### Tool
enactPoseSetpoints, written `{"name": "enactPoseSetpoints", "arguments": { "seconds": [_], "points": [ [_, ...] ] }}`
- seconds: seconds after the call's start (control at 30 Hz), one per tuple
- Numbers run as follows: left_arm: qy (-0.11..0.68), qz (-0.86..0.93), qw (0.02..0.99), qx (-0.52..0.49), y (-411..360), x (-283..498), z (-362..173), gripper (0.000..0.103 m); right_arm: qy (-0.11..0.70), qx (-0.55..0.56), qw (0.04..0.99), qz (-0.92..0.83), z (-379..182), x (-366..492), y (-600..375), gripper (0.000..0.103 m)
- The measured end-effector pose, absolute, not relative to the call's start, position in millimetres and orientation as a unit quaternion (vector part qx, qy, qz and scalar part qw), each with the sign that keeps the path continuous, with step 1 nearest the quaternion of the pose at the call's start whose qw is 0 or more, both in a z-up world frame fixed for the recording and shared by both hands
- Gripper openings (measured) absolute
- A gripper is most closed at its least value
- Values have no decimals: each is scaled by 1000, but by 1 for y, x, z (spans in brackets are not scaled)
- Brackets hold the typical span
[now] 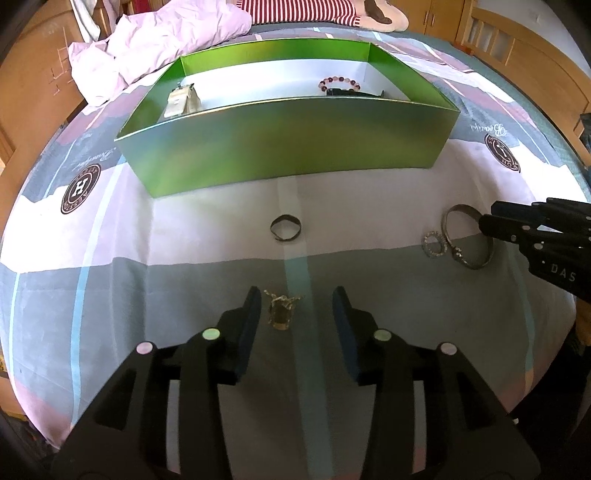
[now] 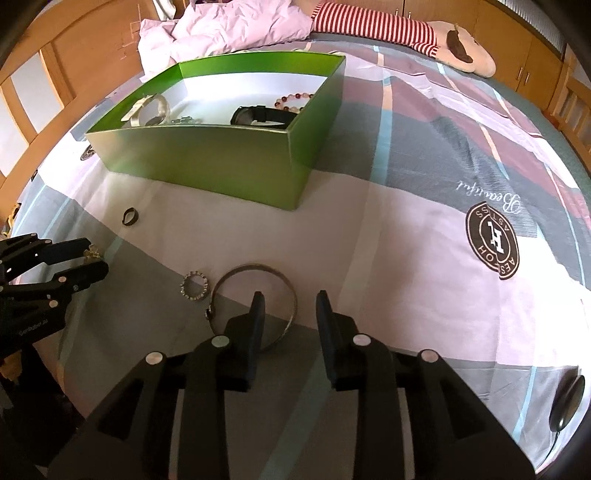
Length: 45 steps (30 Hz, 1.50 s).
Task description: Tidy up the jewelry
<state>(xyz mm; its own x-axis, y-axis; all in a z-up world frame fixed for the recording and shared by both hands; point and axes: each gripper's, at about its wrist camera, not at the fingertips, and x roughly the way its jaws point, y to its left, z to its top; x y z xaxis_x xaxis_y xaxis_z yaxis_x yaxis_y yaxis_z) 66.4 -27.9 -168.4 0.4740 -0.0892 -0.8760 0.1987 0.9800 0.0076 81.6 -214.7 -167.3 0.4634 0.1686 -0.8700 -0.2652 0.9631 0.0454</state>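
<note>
A green box (image 1: 288, 147) (image 2: 207, 162) stands on the bed and holds a bead bracelet (image 1: 339, 83), a black watch (image 2: 258, 114) and a pale watch (image 1: 181, 100). My left gripper (image 1: 297, 306) is open, its fingers on either side of a small gold ornament (image 1: 280, 314) on the sheet. My right gripper (image 2: 290, 306) is open around the right rim of a metal bangle (image 2: 255, 299). A sparkly ring (image 2: 195, 286) lies left of the bangle. A dark ring (image 1: 285, 228) (image 2: 130, 216) lies nearer the box.
The patterned bed sheet (image 2: 443, 258) spreads to the right. A crumpled pink quilt (image 1: 155, 40) and a striped plush toy (image 2: 388, 29) lie behind the box. Wooden bed rails (image 1: 517, 55) run around the edges. A dark oval object (image 2: 567, 402) sits at the lower right.
</note>
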Motion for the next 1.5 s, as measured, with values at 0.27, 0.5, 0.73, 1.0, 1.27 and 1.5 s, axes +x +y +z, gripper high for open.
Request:
{"name": "enactPoseSetpoints", "arguments": {
  "seconds": [0.27,0.5,0.73,1.0,1.27,1.5],
  "points": [
    [511,-86,854,50,-27,71,-173,39,514,-46,849,115,-175,86,-219,29],
    [515,-106,849,49,-32,67,-176,25,519,-46,845,120,-179,86,-217,29],
    [504,-105,856,47,-33,63,-169,27,521,-36,845,115,-177,86,-222,29],
    [512,-74,854,61,-29,67,-175,38,520,-33,846,112,-176,85,-227,32],
    [507,-32,860,50,-3,70,-171,40,518,-32,848,108,-175,85,-229,35],
    [510,-63,857,47,-10,62,-170,50,518,-33,848,108,-175,85,-230,35]
  ]
}}
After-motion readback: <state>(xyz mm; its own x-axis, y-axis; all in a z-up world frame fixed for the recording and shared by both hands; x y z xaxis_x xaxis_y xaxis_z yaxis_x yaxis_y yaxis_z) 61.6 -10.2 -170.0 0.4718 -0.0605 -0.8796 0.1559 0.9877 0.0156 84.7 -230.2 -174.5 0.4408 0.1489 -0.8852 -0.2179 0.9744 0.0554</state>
